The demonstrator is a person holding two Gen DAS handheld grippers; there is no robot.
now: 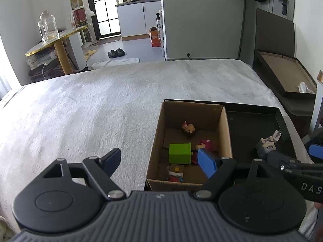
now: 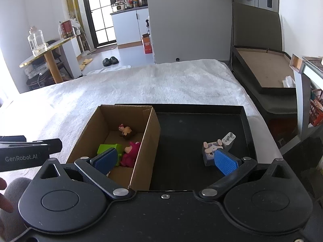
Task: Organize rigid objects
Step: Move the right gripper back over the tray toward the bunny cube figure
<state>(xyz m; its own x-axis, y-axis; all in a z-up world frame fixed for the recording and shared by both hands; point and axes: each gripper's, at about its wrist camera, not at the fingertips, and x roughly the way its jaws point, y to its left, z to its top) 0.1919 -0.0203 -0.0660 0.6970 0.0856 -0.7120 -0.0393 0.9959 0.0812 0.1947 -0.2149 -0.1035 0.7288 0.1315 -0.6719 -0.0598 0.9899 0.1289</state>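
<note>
A: Reading from the left, what is the left gripper (image 1: 159,161) doing?

B: Its jaws are standing wide and gripping nothing; one blue pad is hanging over the white blanket (image 1: 101,104), the other over the near end of the cardboard box (image 1: 156,141).

A: And what is lying in that box?

B: A green block (image 1: 179,153) is sitting mid-floor, looking roughly cubic, so no long axis is showing. A red plush figure (image 2: 130,154) is lying beside it, its long axis running along the box, head toward the far end. A small brown-haired figure (image 1: 188,130) is resting near the far wall, and a boxy little figure (image 1: 175,172) is lying at the near end; their headings are too small to tell.

A: So how far along is the sorting, by your judgement?

B: Four pieces are already boxed. Two are remaining on the black tray (image 2: 191,125) to the right: a grey rabbit-eared figure (image 2: 211,151), lying on its side with its ears pointing to the right, and touching it a white charger plug (image 2: 228,140), prongs aiming up and away.

A: And the right gripper (image 2: 167,160)?

B: It is spread fully and holding nothing, its right pad hanging just in front of the rabbit figure.
</note>
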